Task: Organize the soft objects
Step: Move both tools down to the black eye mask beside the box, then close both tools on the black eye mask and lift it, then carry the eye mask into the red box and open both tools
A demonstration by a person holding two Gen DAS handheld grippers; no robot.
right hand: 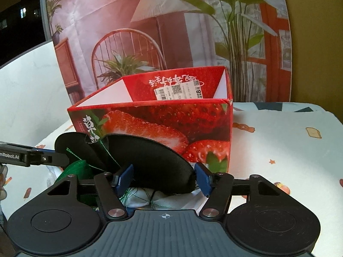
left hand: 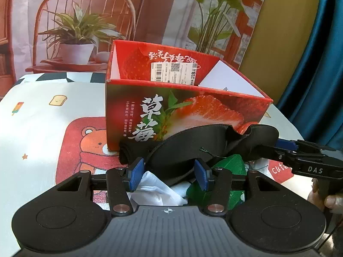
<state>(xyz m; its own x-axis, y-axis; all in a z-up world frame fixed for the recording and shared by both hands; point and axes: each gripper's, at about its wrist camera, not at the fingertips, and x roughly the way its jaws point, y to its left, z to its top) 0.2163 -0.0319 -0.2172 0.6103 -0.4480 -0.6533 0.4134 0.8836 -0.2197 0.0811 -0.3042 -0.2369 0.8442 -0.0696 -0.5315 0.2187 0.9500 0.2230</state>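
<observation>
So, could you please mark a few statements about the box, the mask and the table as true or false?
1. The strawberry box is open at the top. True.
2. The black eye mask lies inside the box. False: it is outside, in front of the box.
3. A green soft item shows right next to the mask. True.
4. The tablecloth is plain white. False: it carries cartoon prints, including a bear.

The black eye mask (left hand: 193, 150) hides the strawberry box's (left hand: 188, 111) lower edge beyond the fingers (left hand: 135, 176). White cloth (left hand: 156, 189) and green fabric (left hand: 231, 162) lie partly hidden under it. Label print (left hand: 173, 72) is too small to read.
</observation>
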